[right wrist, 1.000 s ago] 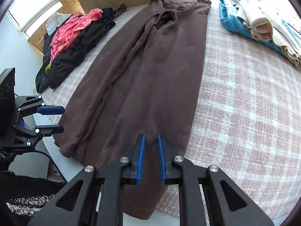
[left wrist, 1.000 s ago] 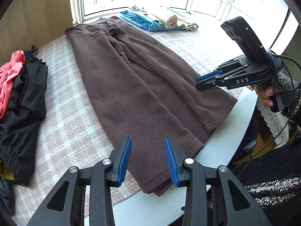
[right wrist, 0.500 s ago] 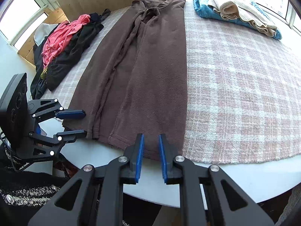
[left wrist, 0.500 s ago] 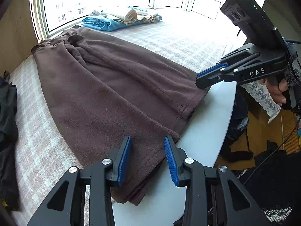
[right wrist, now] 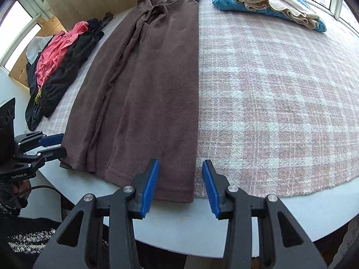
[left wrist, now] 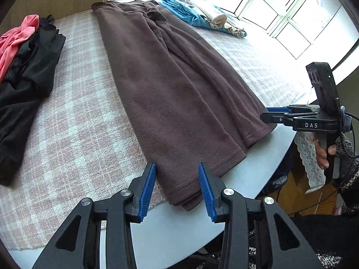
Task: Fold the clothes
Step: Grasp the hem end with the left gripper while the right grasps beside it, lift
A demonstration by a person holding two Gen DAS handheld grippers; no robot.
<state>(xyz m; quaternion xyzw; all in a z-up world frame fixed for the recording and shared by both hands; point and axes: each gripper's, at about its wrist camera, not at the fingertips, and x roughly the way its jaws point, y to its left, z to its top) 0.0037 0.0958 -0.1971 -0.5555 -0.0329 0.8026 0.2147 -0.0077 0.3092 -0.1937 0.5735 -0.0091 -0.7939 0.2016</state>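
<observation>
White table [right wrist: 280,208]; pink plaid cloth [right wrist: 280,94] directly on it, near rim bare.

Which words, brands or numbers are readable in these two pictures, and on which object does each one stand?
"DAS": white letters on the side of the black right gripper, seen from the left wrist camera.
"GenRoboAI": small white print on the body of the black left gripper, seen from the right wrist camera; only just legible.
The yellow marking on the black garment is too small to read.
</observation>
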